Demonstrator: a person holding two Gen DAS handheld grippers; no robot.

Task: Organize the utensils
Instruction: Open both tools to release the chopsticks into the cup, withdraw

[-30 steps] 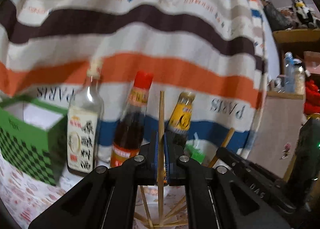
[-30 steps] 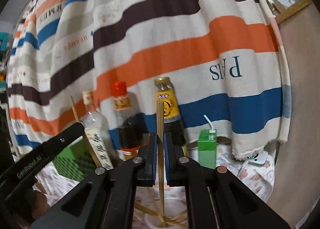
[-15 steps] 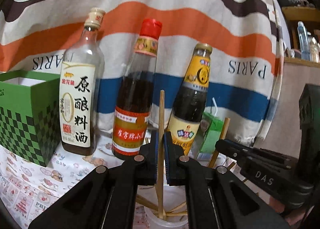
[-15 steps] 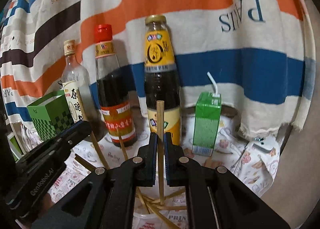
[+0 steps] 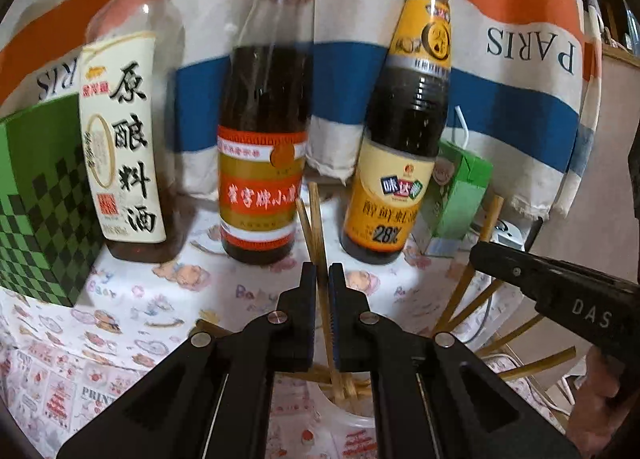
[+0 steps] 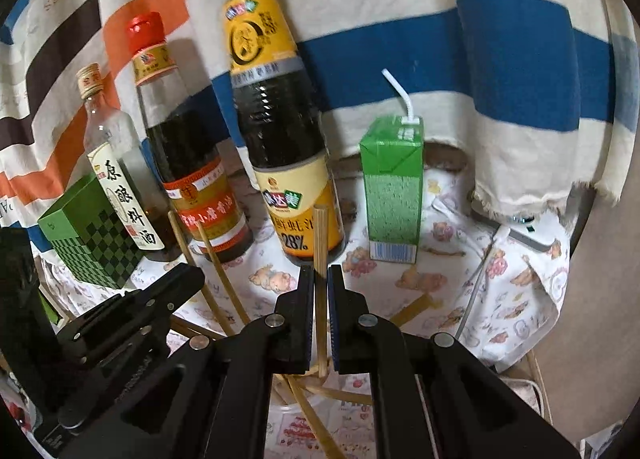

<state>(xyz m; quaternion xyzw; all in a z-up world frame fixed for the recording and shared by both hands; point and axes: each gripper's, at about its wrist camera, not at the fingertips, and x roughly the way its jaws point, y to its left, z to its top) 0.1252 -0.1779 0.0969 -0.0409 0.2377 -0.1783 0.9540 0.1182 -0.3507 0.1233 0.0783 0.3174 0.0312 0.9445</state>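
Two handheld grippers each clamp a single wooden chopstick above a clear plastic cup [image 5: 352, 419] that stands on a table covered with a baby-print cloth [image 5: 132, 311]. The left gripper [image 5: 322, 275] pinches its chopstick [image 5: 316, 227] upright between closed fingers, and the right gripper [image 6: 321, 277] does the same with its own chopstick [image 6: 320, 243]; both sticks' lower ends reach down into the cup, where more loose chopsticks [image 6: 212, 263] fan out over the rim. Behind the cup stand a clear bottle with a white label [image 5: 120, 139], a dark bottle with a red cap [image 5: 264, 131] and a dark bottle with a yellow label [image 5: 404, 139], flanked by a green checked box [image 5: 36, 215] and a green juice carton [image 6: 394, 187], all before a striped cloth backdrop [image 6: 500, 51]
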